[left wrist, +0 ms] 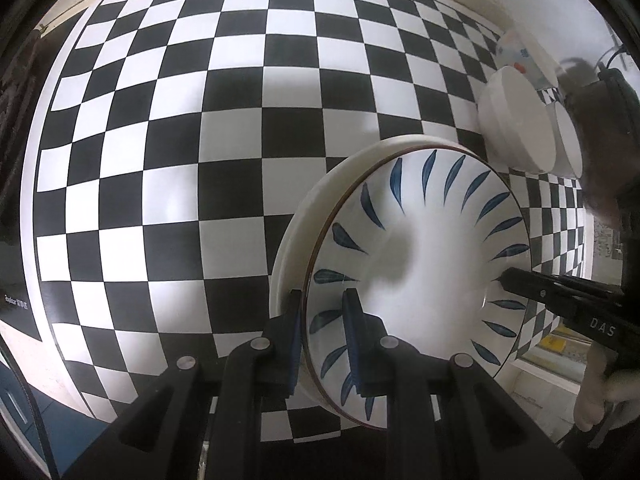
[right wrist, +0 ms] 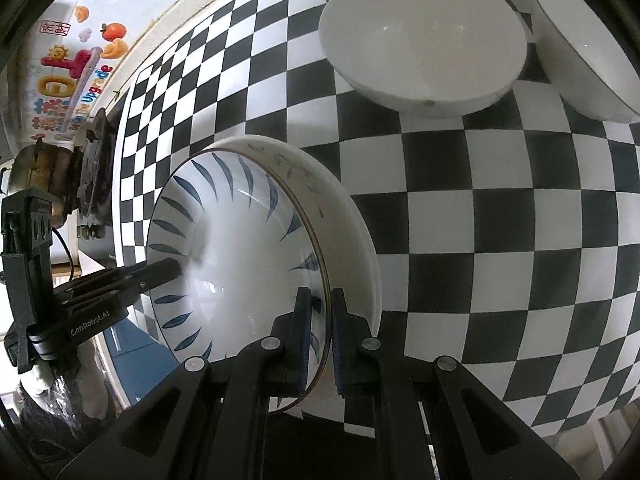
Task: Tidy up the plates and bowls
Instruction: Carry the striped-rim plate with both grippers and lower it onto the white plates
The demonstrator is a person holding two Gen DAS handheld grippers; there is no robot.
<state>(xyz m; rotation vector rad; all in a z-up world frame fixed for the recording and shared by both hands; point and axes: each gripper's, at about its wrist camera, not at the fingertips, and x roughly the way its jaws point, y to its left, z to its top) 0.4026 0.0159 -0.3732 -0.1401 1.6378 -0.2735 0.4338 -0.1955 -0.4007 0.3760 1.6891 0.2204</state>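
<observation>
A white bowl with blue leaf strokes inside (left wrist: 420,248) (right wrist: 240,248) is held just above the checkered tablecloth (left wrist: 160,160) (right wrist: 480,240). My left gripper (left wrist: 324,300) is shut on its near rim, one finger inside and one outside. My right gripper (right wrist: 321,296) is shut on the opposite rim in the same way. Each view also shows the other gripper reaching into the bowl from the side: the right gripper (left wrist: 508,278) and the left gripper (right wrist: 174,267).
A plain white bowl (left wrist: 516,120) (right wrist: 420,40) sits further back on the cloth, with a dark-rimmed white bowl (left wrist: 568,140) (right wrist: 580,48) beside it. Behind them is a patterned bowl (left wrist: 516,52). A stove with a metal pot (right wrist: 40,176) lies past the table's left edge.
</observation>
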